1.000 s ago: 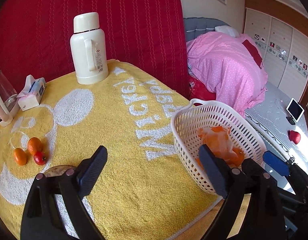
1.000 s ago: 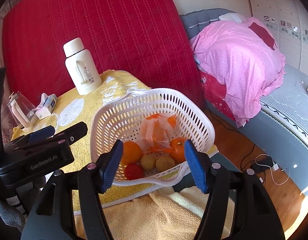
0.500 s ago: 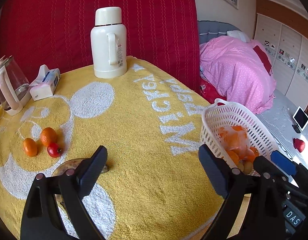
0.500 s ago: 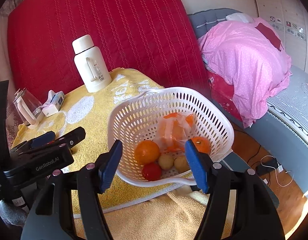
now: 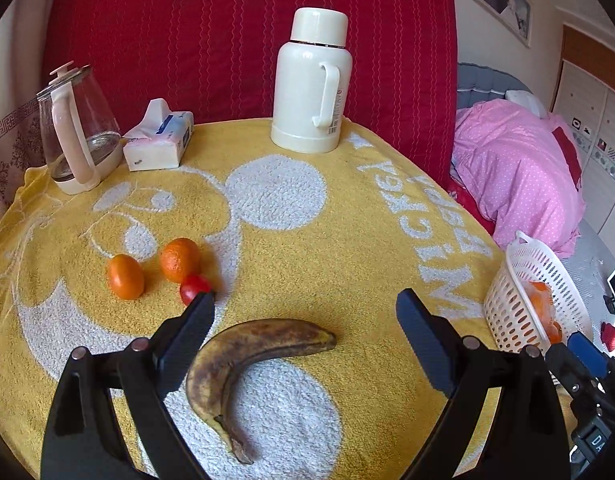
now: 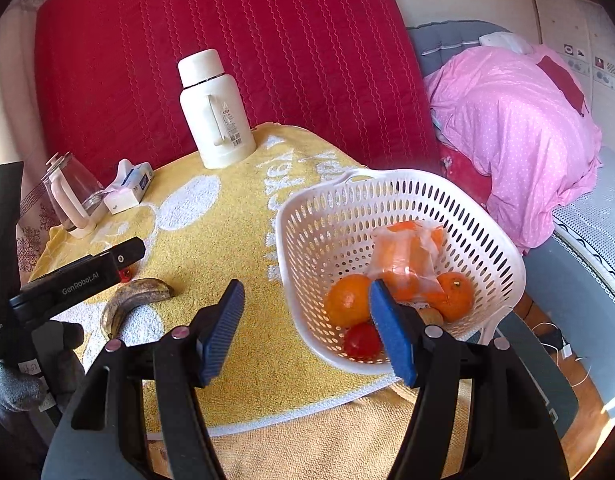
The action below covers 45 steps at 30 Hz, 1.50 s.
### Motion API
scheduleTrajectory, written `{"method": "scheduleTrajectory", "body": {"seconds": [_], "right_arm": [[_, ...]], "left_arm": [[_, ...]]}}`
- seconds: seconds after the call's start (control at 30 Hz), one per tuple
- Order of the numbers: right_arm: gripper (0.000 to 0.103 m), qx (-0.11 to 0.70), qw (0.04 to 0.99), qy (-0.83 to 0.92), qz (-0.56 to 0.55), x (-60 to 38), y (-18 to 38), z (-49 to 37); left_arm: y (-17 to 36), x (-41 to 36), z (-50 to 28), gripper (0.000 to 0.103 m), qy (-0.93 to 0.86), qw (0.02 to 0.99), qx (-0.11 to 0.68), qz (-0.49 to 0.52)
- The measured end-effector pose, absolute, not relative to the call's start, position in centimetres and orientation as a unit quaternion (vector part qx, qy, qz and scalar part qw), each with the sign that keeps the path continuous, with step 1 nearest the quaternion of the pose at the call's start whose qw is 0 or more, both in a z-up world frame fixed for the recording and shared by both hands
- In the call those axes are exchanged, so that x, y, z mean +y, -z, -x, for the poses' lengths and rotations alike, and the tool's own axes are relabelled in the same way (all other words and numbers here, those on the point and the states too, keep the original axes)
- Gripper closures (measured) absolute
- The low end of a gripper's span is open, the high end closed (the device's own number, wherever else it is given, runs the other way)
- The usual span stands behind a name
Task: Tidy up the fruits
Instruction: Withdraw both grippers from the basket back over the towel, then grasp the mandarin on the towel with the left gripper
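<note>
A brown-spotted banana (image 5: 243, 360) lies on the yellow towel between the jaws of my open, empty left gripper (image 5: 305, 316); it also shows in the right wrist view (image 6: 135, 300). Two oranges (image 5: 179, 260) (image 5: 124, 276) and a small red tomato (image 5: 193, 286) lie left of it. The white perforated basket (image 6: 307, 240) at the table's right edge holds oranges (image 6: 347, 300), a red fruit (image 6: 361, 342) and a bagged orange item (image 6: 407, 260). My right gripper (image 6: 307, 328) is open and empty over the basket's near left rim.
A white thermos (image 5: 311, 80), a tissue pack (image 5: 159, 140) and a glass kettle (image 5: 77, 124) stand along the table's back edge against a red cloth. A bed with a pink quilt (image 5: 515, 168) is to the right. The table edge lies below the basket.
My left gripper has swung left across the table, from the basket to over the banana and loose fruit. My right gripper has shifted slightly left; the basket now sits further right in its view.
</note>
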State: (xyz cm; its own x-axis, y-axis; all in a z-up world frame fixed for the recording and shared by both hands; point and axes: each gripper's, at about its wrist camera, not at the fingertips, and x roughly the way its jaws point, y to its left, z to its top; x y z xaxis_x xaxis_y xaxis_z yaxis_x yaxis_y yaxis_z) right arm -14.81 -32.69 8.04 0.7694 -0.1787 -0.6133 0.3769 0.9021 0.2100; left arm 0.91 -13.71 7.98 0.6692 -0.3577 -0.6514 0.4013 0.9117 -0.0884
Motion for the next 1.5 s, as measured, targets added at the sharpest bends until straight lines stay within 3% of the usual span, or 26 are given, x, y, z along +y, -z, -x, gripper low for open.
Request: {"method": "scheduleTrajectory", "body": {"seconds": [0.77, 1.0, 1.17, 1.3, 1.5], "right_arm": [[0.032, 0.312, 0.933, 0.130, -0.126, -29.3, -7.7, 12.5], [0.032, 0.311, 0.933, 0.133, -0.119, -29.0, -7.6, 12.3], [0.032, 0.289, 0.942, 0.152, -0.072, -27.6, -8.2, 12.4], [0.032, 0.288, 0.947, 0.131, -0.062, -26.7, -8.5, 12.1], [0.032, 0.308, 0.942, 0.109, -0.072, -26.1, -7.9, 11.2]], "left_arm": [[-7.0, -1.9, -9.1, 0.012, 0.064, 0.923, 0.377, 0.043], [-5.4, -1.7, -11.2, 0.030, 0.063, 0.917, 0.393, 0.042], [-4.2, -1.6, -11.6, 0.036, 0.068, 0.912, 0.401, 0.047], [-3.4, -1.7, -11.8, 0.052, 0.074, 0.908, 0.409, 0.049], [-2.8, -1.7, -11.8, 0.066, 0.096, 0.903, 0.414, 0.057]]}}
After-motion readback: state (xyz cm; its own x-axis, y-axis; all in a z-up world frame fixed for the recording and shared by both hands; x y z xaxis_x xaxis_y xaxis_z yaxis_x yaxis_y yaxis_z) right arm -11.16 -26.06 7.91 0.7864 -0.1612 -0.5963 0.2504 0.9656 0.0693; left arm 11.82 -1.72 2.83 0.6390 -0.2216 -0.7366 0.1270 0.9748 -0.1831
